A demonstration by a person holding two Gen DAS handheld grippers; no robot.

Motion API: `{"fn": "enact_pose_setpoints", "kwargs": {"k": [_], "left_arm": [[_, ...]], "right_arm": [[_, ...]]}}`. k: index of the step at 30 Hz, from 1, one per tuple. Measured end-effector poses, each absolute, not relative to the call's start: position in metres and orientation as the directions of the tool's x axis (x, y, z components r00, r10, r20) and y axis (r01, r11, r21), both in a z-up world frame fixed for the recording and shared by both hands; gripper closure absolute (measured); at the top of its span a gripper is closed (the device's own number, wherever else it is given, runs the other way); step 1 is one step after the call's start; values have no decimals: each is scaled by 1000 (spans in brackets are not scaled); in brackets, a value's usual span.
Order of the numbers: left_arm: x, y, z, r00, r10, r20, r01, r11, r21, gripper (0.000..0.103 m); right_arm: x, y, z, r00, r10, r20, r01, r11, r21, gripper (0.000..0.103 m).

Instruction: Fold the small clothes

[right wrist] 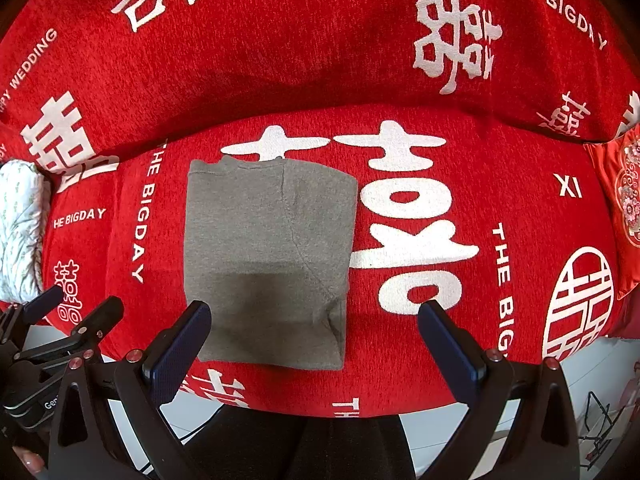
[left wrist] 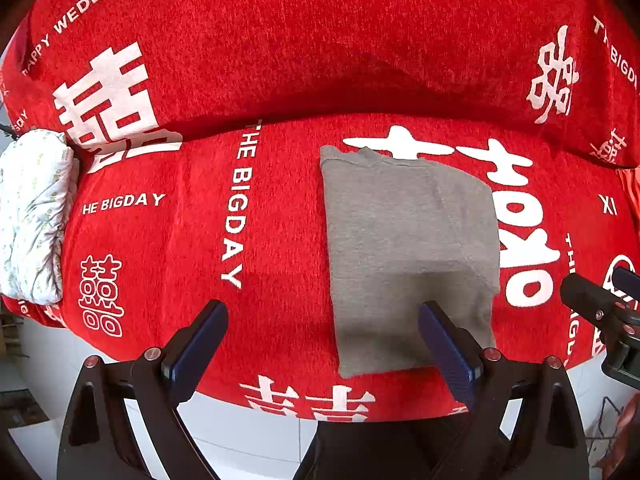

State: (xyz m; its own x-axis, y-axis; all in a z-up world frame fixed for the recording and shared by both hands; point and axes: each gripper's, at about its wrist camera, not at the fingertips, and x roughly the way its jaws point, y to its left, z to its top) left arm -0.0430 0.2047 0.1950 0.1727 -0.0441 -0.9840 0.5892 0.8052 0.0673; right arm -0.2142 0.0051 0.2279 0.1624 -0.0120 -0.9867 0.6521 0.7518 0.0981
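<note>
A grey garment (left wrist: 408, 256) lies flat in a folded rectangle on the red sofa cover (left wrist: 200, 220); it also shows in the right wrist view (right wrist: 268, 264), with its collar edge at the far side. My left gripper (left wrist: 324, 332) is open and empty, held near the garment's front edge, its right finger (left wrist: 444, 340) over the cloth's near corner. My right gripper (right wrist: 316, 336) is open and empty, above the garment's front right part. The right gripper shows at the right edge of the left wrist view (left wrist: 600, 304), and the left gripper at the left edge of the right wrist view (right wrist: 72, 320).
The sofa backrest (left wrist: 320, 48) rises behind the seat, covered in the same red cloth with white lettering. A white patterned bundle (left wrist: 32, 216) lies at the seat's left end. A red embroidered cushion (right wrist: 624, 200) sits at the right end. White floor tiles (left wrist: 248, 440) lie below the seat's front edge.
</note>
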Motion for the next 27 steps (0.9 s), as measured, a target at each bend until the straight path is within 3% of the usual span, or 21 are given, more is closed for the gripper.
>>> {"fn": "enact_pose_setpoints", "kwargs": {"k": [27], "left_arm": [[-46, 205, 197, 192, -61, -980, 593, 803, 66, 7]], "right_arm": [[-217, 11, 228, 162, -15, -987, 662, 743, 97, 0]]}}
